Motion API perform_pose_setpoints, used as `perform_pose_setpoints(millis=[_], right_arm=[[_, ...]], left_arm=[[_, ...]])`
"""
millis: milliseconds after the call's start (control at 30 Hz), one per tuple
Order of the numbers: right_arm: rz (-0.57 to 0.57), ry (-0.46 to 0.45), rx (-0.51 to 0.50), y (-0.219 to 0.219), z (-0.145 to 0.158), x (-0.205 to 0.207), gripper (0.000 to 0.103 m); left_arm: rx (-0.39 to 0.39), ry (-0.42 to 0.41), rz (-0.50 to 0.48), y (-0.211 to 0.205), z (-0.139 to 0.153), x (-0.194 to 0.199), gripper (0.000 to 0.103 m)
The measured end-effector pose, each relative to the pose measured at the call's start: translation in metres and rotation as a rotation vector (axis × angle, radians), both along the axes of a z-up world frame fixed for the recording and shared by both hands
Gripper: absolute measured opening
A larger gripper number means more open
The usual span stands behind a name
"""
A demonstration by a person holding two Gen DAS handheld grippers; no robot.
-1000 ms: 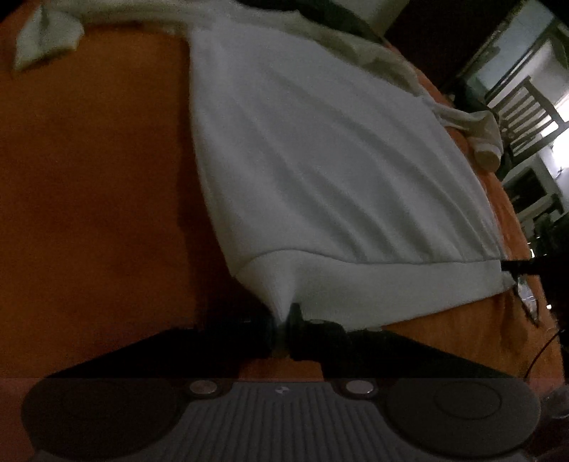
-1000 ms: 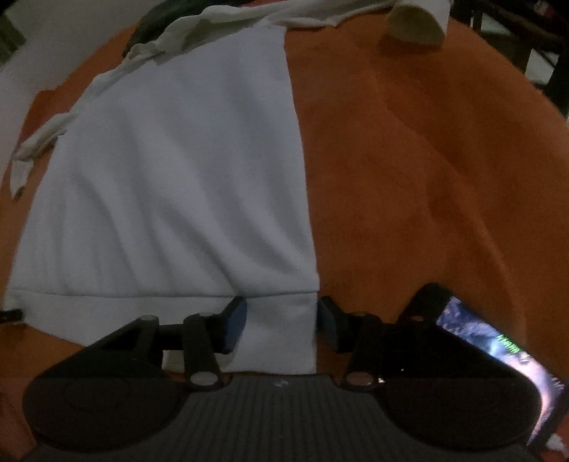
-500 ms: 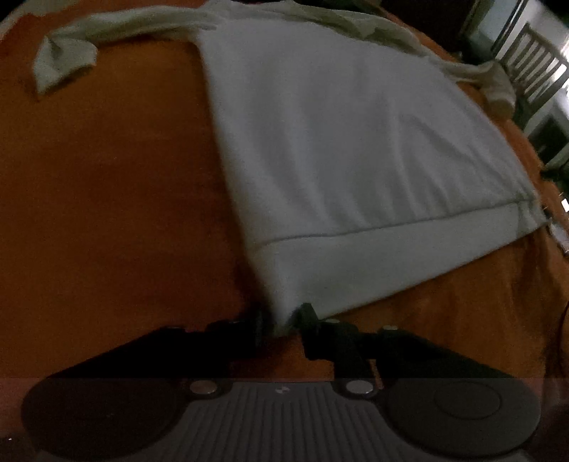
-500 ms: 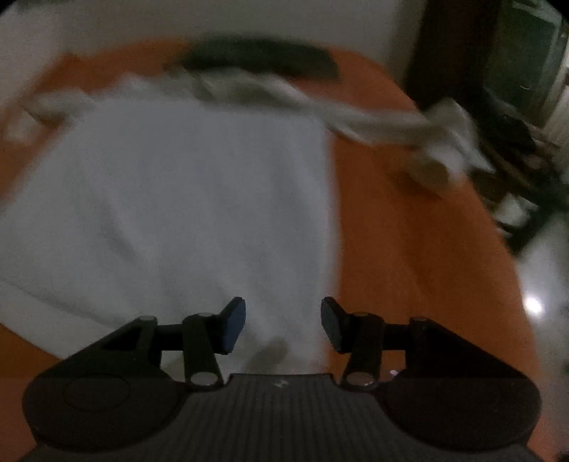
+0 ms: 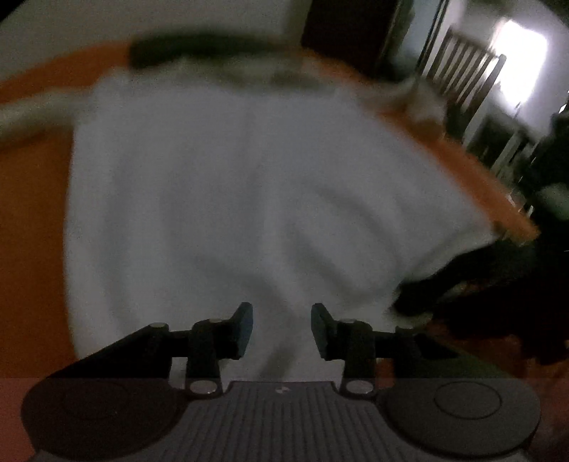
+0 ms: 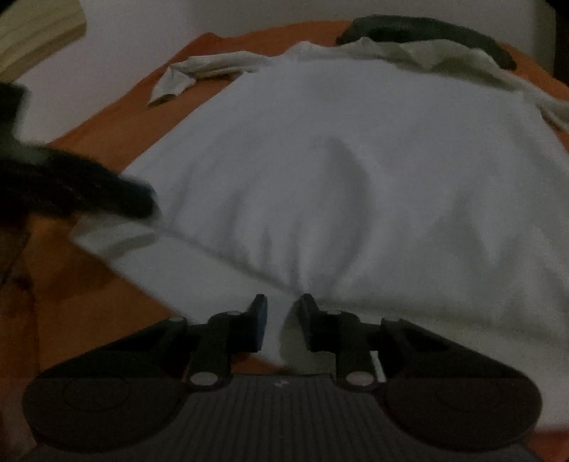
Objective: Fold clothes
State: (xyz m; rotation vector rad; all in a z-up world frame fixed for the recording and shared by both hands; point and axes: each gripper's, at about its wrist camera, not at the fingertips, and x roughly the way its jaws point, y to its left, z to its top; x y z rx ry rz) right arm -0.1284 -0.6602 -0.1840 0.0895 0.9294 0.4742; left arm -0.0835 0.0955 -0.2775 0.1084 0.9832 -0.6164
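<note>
**Q:** On the orange surface [image 6: 99, 291], where does the garment lie?

**A:** The white sweatshirt [image 6: 355, 170] is spread across the orange covering, its body taking up most of both views. One sleeve [image 6: 199, 71] trails off to the far left in the right wrist view, its cuff lying on the orange. A dark, long object [image 6: 426, 32] sits at the far edge behind the collar area.

**Q:** What is each tool doing?

**A:** The right tool [image 6: 282, 320] has its fingers drawn narrow, with a gather of the hem between them; the cloth puckers into folds just ahead of the tips, so it grips the sweatshirt there. The left tool [image 5: 281, 330] has its fingers spread wide above the white cloth, and nothing sits between them. That view is heavily blurred, so fine detail is lost.

**Q:** Does either tool show in the other's view?

**A:** A dark, blurred shape [image 6: 89, 184] reaches in from the left of the right wrist view, lying over the near left corner of the sweatshirt. A similar dark shape [image 5: 462, 280] sits at the right edge of the garment in the left wrist view. Neither is sharp enough to say more.

**Q:** And the room?

**A:** A slatted chair [image 5: 458, 71] stands beyond the right edge, beside a bright window [image 5: 519, 60]. A pale wall [image 6: 142, 32] rises behind.
</note>
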Motion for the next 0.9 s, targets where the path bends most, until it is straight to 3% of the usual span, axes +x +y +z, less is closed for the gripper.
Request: perform_pose_setpoints(millis=[33,167,233,300,367,433,500,567,633,667,700,733,767,867,900], right_arm=[[0.008,0.010,0.003,-0.002,-0.001,-0.004,0.024],[0.049,0.029,-0.009,-0.005,0.004,-0.024,0.023],[0.100,-0.003,-0.031,-0.009,0.020,-0.030,0.023],[0.070,-0.096,-0.034,-0.024,0.042,-0.031,0.025],[-0.029,-0.171,-0.071,-0.040,0.053,-0.023,0.028],[-0.150,-0.229,-0.132,-0.052,0.054,-0.007,0.030],[-0.210,-0.234,-0.162,-0.056,0.047,0.011,0.035],[-0.248,-0.217,-0.095,-0.052,0.039,0.027,0.035],[-0.284,-0.203,-0.028,-0.048,0.031,0.042,0.036],[-0.286,-0.234,0.006,-0.051,0.027,0.039,0.043],[-0.289,-0.264,0.034,-0.053,0.023,0.037,0.057],[-0.305,-0.282,-0.001,-0.058,0.016,0.034,0.063],[-0.321,-0.299,-0.037,-0.062,0.010,0.030,0.072],[-0.431,-0.299,-0.128,-0.099,-0.014,0.015,0.073],[-0.458,-0.292,-0.111,-0.115,-0.020,0.008,0.072]], left_arm=[[0.002,-0.002,0.022,0.010,-0.007,-0.008,0.022],[-0.005,0.032,0.108,0.044,-0.016,-0.034,0.020],[0.030,0.038,0.125,0.052,-0.007,-0.041,0.019],[0.031,-0.011,0.117,0.045,0.004,-0.035,0.021],[0.003,-0.085,0.103,0.030,0.015,-0.021,0.028],[-0.025,-0.159,0.088,0.015,0.027,-0.007,0.046],[-0.052,-0.233,0.074,-0.001,0.038,0.007,0.047],[-0.074,-0.299,0.072,-0.016,0.046,0.022,0.047],[-0.049,-0.309,0.147,-0.030,0.028,0.038,0.048],[-0.036,-0.312,0.155,-0.023,0.020,0.034,0.051],[-0.024,-0.316,0.163,-0.015,0.013,0.031,0.066],[-0.011,-0.319,0.172,-0.008,0.005,0.027,0.083],[0.002,-0.323,0.180,0.000,-0.002,0.023,0.083],[0.039,-0.334,0.205,0.022,-0.025,0.013,0.084],[0.052,-0.337,0.213,0.030,-0.033,0.009,0.084]])
